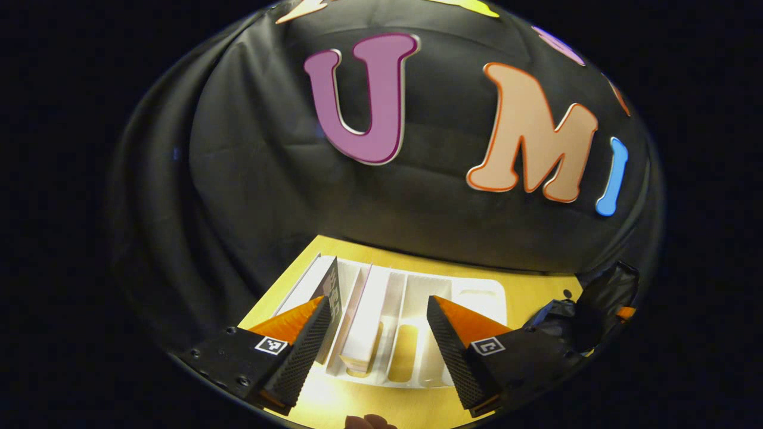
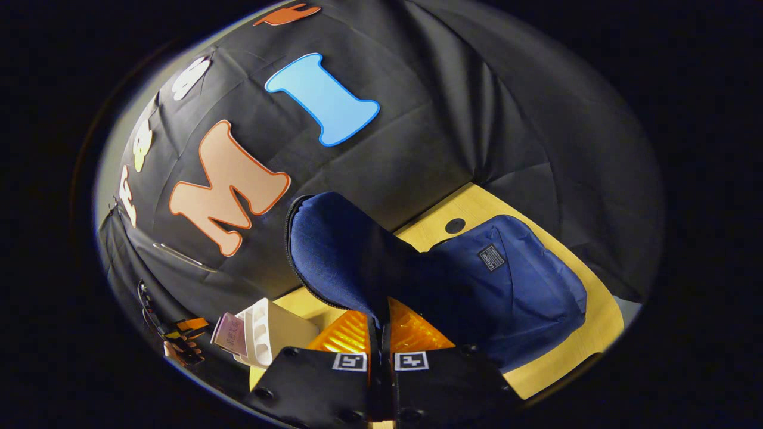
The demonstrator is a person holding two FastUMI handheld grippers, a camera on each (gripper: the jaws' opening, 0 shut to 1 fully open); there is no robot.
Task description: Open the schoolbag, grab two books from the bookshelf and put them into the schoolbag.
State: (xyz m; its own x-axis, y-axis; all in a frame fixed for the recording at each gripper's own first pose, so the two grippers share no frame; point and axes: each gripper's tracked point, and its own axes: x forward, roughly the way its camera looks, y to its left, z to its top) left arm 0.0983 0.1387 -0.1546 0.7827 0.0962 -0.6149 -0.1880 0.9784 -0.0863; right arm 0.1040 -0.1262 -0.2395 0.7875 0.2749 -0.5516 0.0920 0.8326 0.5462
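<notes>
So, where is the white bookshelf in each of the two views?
Left gripper view: the white bookshelf is at bottom centre, straight ahead.
Right gripper view: it is at the lower left, to the left of the schoolbag.
Shared landmark: the yellow table on which it stands.

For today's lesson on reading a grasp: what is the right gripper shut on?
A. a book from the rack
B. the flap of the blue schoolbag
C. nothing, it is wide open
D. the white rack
B: in the right gripper view the right gripper is closed on the lifted flap of the blue schoolbag.
</notes>
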